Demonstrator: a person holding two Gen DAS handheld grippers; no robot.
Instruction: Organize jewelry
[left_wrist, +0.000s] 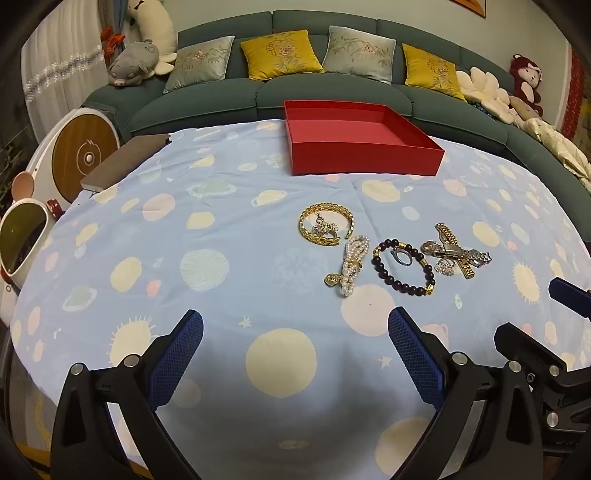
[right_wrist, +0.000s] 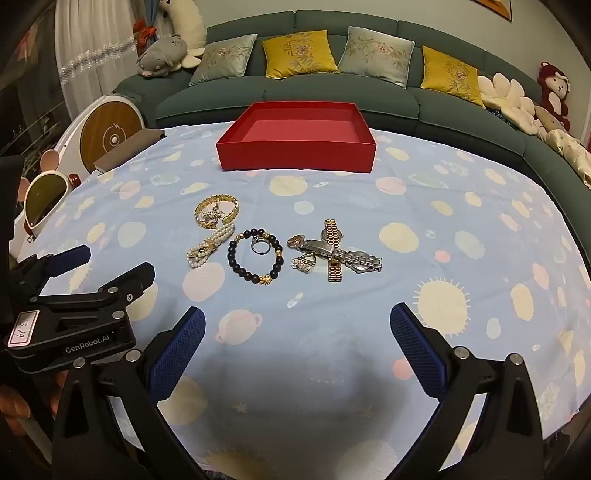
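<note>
Ahead of both grippers a table lies under a light blue cloth printed with pale planets and suns, and past its far edge runs a dark green sofa lined with yellow and grey cushions and plush toys. A flat brown book sits at the far left of the cloth. Nothing stands between the grippers and the jewelry. The left gripper has its blue, ribbed pads spread wide with nothing between them; the right gripper is likewise spread wide and holds nothing. The jewelry lies in a loose row ahead of the fingertips: a gold link bangle farthest left with a sparkly piece inside it, a bunched pearl strand just nearer, a round bracelet of dark beads with a ring inside its loop, then two metal watches crossed over each other beside small glittering pieces. Beyond them, well apart, sits a shallow red box, rectangular and open-topped.
</note>
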